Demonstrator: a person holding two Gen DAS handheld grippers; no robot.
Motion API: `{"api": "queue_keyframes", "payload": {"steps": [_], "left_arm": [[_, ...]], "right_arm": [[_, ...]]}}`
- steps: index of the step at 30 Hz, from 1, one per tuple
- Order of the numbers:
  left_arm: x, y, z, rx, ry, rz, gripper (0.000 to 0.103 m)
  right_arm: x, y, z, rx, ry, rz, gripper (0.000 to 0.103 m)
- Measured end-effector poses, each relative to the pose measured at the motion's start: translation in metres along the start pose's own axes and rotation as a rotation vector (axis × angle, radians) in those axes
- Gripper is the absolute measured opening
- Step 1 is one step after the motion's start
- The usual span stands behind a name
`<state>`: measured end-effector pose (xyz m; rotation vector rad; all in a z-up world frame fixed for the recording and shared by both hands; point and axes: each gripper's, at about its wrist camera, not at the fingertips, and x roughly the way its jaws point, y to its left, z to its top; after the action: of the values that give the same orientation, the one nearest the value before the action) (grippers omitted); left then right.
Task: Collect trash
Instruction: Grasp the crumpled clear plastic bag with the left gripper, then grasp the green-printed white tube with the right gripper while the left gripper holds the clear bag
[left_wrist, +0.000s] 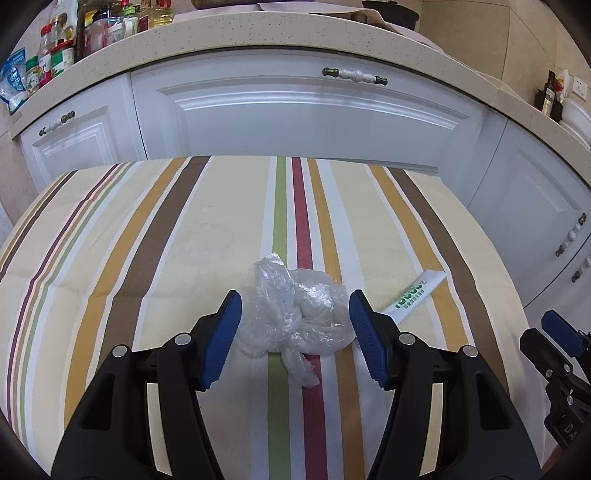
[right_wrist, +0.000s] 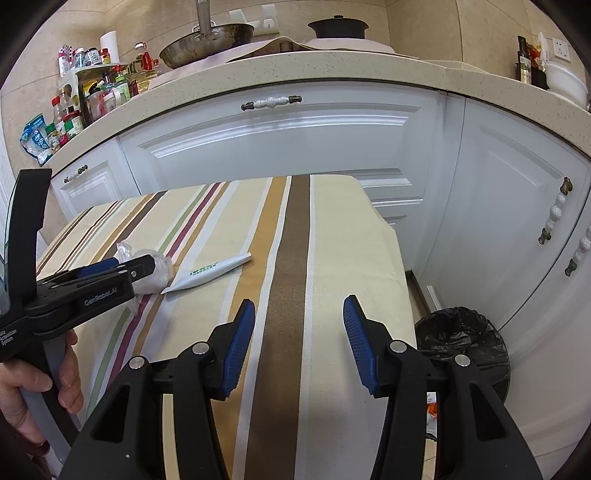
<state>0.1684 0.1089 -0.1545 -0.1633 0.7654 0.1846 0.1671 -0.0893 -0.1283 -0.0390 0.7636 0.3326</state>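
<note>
A: What carries everything?

B: One desk draped in a woven cloth striped in cream, brown, ochre, red and green (left_wrist: 177, 229), standing before white panelled cabinets (left_wrist: 295, 110) under a speckled stone counter (left_wrist: 258, 33).

A: Any bin?

B: One round bin lined with a crinkled black plastic bag (right_wrist: 461, 332), on the floor just off the desk's right edge.

A: How many pieces of trash lie on the desk?

B: Two. The larger is a crumpled clear plastic bag, knotted and glossy (left_wrist: 295, 314), lying on the middle stripes toward the near edge. The smaller is a slim white paper sleeve with green lettering, tapered at one end (left_wrist: 413, 295), flat on the cloth just right of the bag, toward the right edge.

A: And the tools?

B: Two, each black with ribbed blue pads. The left tool (left_wrist: 295, 332) is released, its jaws spread wide on either side of the plastic bag without pressing it. The right tool (right_wrist: 299, 343) is likewise released and grasps nothing, above the broad brown stripe near the right edge.

A: Anything else?

B: A person's left hand (right_wrist: 33, 387) grips the left tool's handle.
</note>
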Motion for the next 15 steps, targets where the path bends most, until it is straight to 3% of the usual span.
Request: {"api": "queue_keyframes", "payload": {"steps": [3, 5, 8, 11, 13, 15], "left_arm": [[0.0002, -0.0013, 0.0003, 0.007, -0.004, -0.003, 0.057], [-0.0005, -0.0029, -0.0001, 0.016, -0.005, -0.021, 0.048], [-0.0021, -0.0044, 0.0004, 0.022, -0.007, -0.028, 0.048], [-0.0031, -0.0020, 0.0009, -0.001, -0.014, -0.043, 0.052], [-0.0035, -0.0009, 0.0012, -0.009, -0.027, -0.045, 0.061], [-0.0010, -0.0010, 0.0007, -0.002, -0.021, -0.038, 0.061]], "right_arm": [[0.0015, 0.0014, 0.0001, -0.003, 0.004, 0.004, 0.050], [0.0023, 0.0035, 0.0001, -0.007, 0.004, 0.007, 0.050], [0.0031, 0.0054, 0.0001, -0.011, 0.006, 0.010, 0.050], [0.0031, 0.0063, 0.0001, -0.014, 0.007, 0.012, 0.050], [0.0030, 0.0065, 0.0000, -0.014, 0.008, 0.013, 0.050], [0.0028, 0.0068, -0.0003, -0.013, 0.009, 0.012, 0.051]]}}
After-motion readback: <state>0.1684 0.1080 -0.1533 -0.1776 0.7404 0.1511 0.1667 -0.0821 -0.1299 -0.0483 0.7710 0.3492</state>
